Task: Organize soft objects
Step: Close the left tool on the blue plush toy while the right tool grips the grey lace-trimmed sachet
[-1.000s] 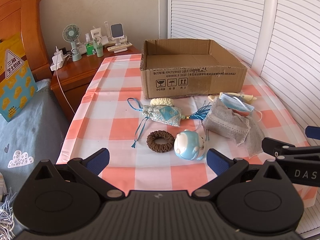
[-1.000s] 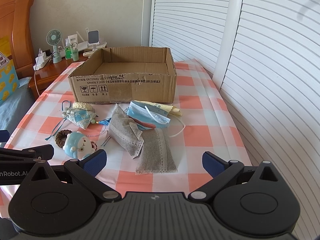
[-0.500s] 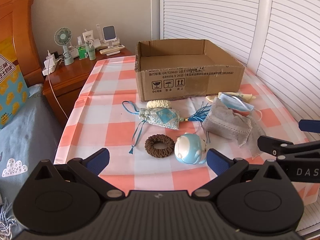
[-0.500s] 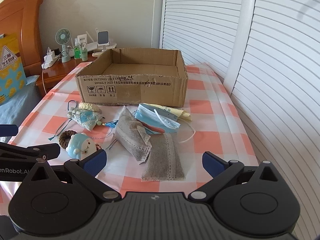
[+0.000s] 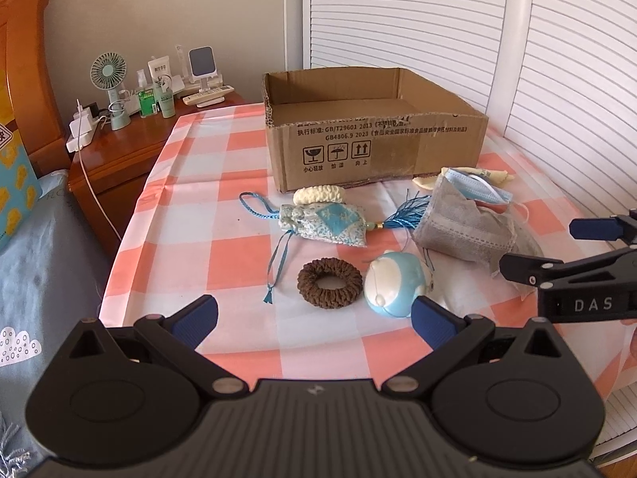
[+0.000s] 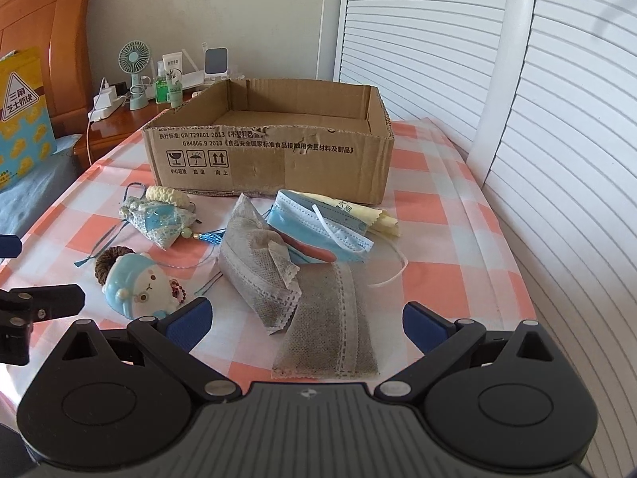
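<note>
An open cardboard box stands at the back of the checked table. In front of it lie a brown scrunchie, a blue-and-white plush toy, a blue tasselled sachet, a cream knitted roll, grey fabric pouches and a blue face mask. My left gripper is open and empty just short of the scrunchie and toy. My right gripper is open and empty over the near grey pouch.
A wooden nightstand at the left holds a small fan, bottles and a charger. A bed with grey bedding lies left of the table. White louvred doors run along the right side.
Both grippers have moved forward toward the objects, which now look larger and nearer. Both stay open. Nothing on the table has moved.
</note>
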Tool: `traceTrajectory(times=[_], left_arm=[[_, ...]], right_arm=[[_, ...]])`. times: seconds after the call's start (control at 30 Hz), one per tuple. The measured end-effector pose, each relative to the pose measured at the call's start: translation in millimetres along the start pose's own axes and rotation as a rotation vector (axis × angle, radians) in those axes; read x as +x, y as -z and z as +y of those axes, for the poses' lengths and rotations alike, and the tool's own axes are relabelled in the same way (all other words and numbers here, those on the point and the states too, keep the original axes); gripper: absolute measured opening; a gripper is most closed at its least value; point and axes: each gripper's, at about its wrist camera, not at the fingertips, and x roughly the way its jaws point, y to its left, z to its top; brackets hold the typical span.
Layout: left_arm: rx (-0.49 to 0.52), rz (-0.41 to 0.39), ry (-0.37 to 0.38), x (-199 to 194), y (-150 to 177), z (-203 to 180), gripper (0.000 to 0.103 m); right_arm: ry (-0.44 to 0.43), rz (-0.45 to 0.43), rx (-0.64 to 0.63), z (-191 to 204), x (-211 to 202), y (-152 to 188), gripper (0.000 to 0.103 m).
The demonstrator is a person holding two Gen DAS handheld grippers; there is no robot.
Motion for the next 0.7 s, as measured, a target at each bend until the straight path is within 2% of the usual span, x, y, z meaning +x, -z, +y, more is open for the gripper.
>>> traceTrajectory(times=[0.33,0.57,0.7], left_arm=[[0.02,0.011,0.057,9,3,-1,0.102],[0.061,0.007,0.08,14,1,-12,0.102],[0.085,-0.008,0.121,18,-2,-21,0.102]], right_arm=[[0.032,0.078,-0.023,-8,31,19,0.103],[0.012,0.048,0.01,-28,30,26,0.103],[0.009,0.034,0.009,-29,30,27,0.103]])
